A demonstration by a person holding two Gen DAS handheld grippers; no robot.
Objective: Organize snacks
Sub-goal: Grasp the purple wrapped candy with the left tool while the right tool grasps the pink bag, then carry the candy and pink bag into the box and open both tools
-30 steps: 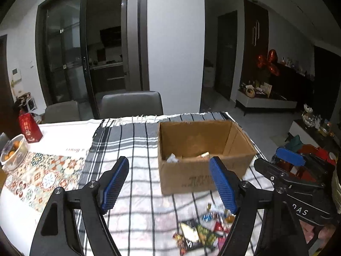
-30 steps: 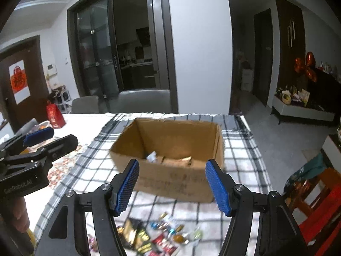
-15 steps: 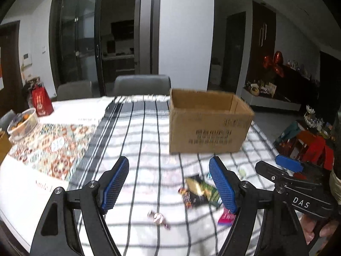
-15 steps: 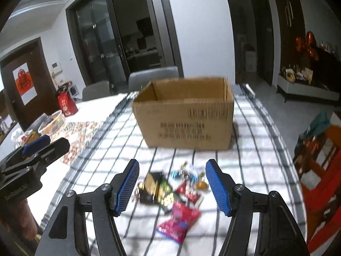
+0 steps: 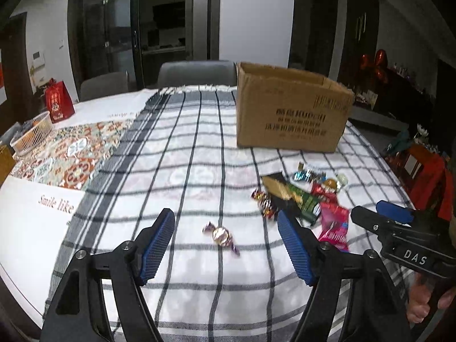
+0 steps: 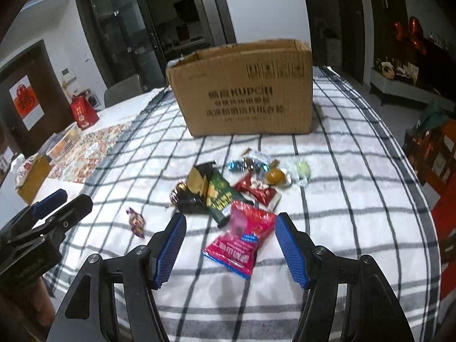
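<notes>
A brown cardboard box [image 5: 290, 108] [image 6: 245, 91] stands on the checked cloth. In front of it lies a pile of snacks: a green packet [image 6: 216, 193] [image 5: 296, 196], a red-pink packet [image 6: 242, 239] [image 5: 333, 225], and several small wrapped candies [image 6: 250, 165]. A single purple-gold candy [image 5: 221, 235] [image 6: 136, 221] lies apart to the left. My left gripper [image 5: 226, 246] is open, low over the cloth, with the single candy between its fingers' line. My right gripper [image 6: 229, 245] is open, low, with the red-pink packet between its fingers.
A red gift bag [image 5: 58, 104] and a white basket [image 5: 31, 136] stand at the table's far left on a patterned mat [image 5: 71, 154]. Grey chairs [image 5: 196, 71] stand behind the table. A red chair [image 6: 439, 148] is off the right edge.
Both grippers have dropped from above the box down close to the cloth and drawn back toward the near side. The box now shows from the side, its inside hidden.
</notes>
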